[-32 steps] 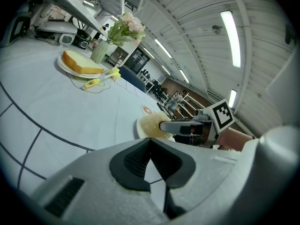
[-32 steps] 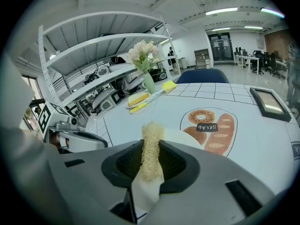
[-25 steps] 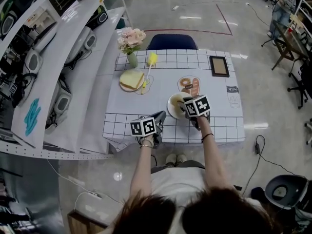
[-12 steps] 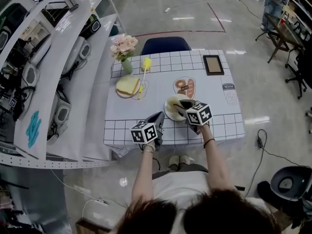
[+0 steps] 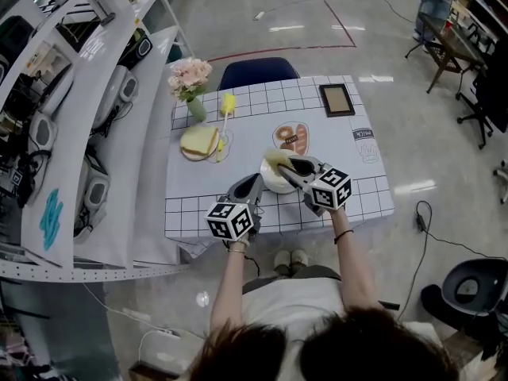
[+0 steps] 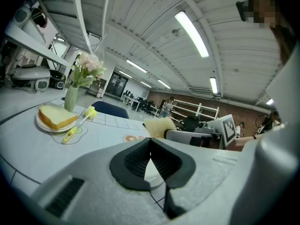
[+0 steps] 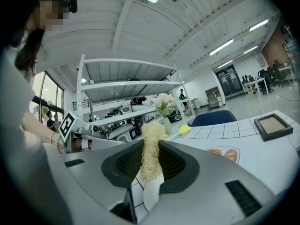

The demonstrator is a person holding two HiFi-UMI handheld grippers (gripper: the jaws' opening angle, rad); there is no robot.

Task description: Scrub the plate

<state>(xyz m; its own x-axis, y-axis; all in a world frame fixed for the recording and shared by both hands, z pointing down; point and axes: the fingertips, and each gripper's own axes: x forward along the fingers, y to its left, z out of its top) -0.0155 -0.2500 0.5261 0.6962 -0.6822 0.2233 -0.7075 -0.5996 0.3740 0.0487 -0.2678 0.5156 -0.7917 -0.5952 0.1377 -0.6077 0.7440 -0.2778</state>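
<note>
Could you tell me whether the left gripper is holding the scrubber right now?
No, the jaws of the left gripper meet with nothing between them, while the scrubber sits clamped in the right gripper.

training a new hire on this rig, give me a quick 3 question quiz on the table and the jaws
1. True or false: the right gripper is shut on a sponge.
2. Which food lies near the vase? A) bread B) an apple C) an egg
3. Fill in: the left gripper has its jaws ___, with nothing between them.
Key: 1 true; 2 A; 3 shut
</note>
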